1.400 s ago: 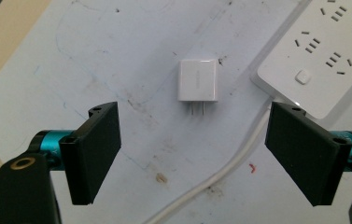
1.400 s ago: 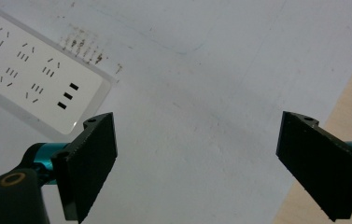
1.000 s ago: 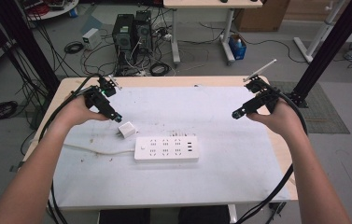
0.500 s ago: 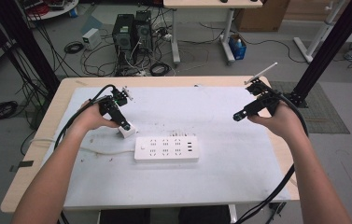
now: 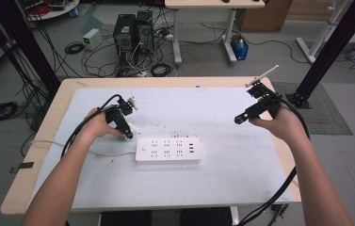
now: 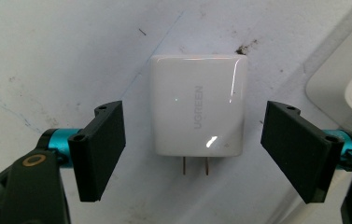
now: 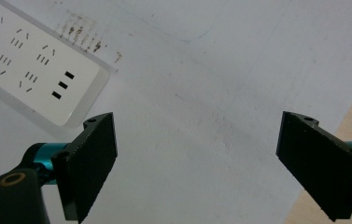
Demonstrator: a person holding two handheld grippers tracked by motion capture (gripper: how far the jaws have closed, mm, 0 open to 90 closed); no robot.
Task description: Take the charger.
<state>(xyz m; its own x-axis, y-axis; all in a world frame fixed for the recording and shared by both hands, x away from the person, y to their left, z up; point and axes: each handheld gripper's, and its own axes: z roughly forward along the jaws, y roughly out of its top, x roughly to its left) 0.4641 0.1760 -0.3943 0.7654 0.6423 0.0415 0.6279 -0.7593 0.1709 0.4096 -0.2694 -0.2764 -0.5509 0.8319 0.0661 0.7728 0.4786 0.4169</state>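
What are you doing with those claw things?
A person holds a claw in each hand at a white-topped table. The left claw is open around a small white charger lying flat beside the power strip, not gripping it yet. The right claw hangs open over bare table.

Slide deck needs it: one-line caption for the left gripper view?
Left gripper, jaws open, straddles a white charger lying prongs-toward-camera on the white mat.
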